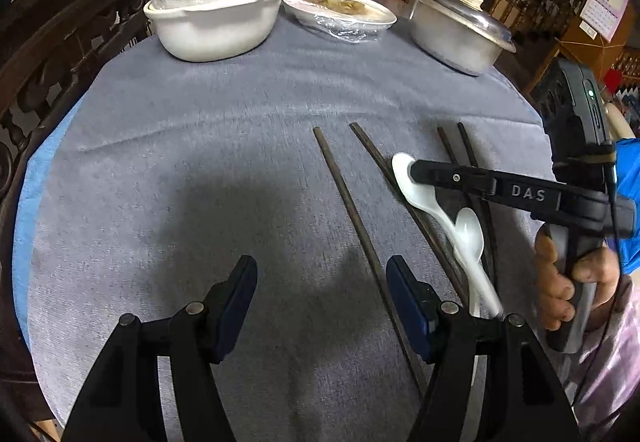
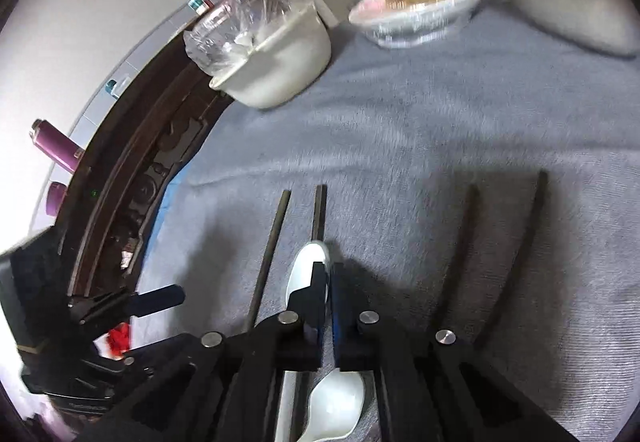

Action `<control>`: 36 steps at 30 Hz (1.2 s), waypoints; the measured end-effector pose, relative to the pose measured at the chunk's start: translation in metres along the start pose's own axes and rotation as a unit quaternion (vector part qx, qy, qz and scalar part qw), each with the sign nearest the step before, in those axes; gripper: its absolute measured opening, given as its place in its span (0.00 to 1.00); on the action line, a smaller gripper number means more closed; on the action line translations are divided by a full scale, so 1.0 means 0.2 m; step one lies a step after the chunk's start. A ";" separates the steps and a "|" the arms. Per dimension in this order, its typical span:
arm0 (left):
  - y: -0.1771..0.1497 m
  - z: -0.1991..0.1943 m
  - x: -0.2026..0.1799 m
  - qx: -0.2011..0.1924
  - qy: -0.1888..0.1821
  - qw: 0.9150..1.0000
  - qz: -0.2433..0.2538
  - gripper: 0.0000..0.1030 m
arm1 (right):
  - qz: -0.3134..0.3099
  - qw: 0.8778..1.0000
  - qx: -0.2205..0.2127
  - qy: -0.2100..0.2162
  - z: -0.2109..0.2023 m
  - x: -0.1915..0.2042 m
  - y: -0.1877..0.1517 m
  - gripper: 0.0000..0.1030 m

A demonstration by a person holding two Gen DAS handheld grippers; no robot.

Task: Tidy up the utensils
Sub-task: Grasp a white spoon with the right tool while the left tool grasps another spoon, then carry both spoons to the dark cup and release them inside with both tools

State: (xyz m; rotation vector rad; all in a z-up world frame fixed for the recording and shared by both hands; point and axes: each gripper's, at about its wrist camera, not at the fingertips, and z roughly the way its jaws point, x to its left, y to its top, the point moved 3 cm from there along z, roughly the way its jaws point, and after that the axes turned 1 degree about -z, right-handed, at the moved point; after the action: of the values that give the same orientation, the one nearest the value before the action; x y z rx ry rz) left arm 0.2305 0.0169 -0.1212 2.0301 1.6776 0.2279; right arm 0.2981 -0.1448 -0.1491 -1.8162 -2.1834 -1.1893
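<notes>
Several dark chopsticks (image 1: 348,202) lie side by side on the grey cloth (image 1: 200,162). Two white spoons lie among them: one (image 1: 416,186) with its bowl far, a second (image 1: 472,238) nearer. My right gripper (image 1: 414,168) reaches in from the right and is shut on the bowl of the far spoon (image 2: 306,266). The second spoon (image 2: 336,410) lies under the right gripper's body. My left gripper (image 1: 322,278) is open and empty, low over the cloth just left of the chopsticks.
A white ceramic pot (image 1: 216,22) with a plastic bag in it, a covered dish of food (image 1: 340,12) and a metal pot with a lid (image 1: 460,30) stand at the table's far edge. A dark wooden chair back (image 1: 48,54) runs along the left.
</notes>
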 end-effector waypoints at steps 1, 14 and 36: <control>0.00 0.00 -0.01 -0.001 -0.003 1.000 0.000 0.66 | 0.004 1.000 -0.016 0.001 -0.03 -0.01 -0.01 0.03; 0.09 0.11 -0.39 0.004 -0.027 0.995 0.095 0.65 | 0.148 0.958 -0.241 0.054 -0.56 -0.32 -0.13 0.03; 0.13 0.29 -0.55 0.064 -0.091 0.980 0.163 0.06 | 0.176 0.949 -0.254 0.067 -0.58 -0.40 -0.15 0.03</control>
State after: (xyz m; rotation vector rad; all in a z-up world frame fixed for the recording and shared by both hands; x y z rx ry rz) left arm 0.2524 -0.1076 -0.1384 2.3397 1.2730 0.0413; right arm 0.2482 -0.2775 -0.1222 -2.0988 -1.4749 -1.8290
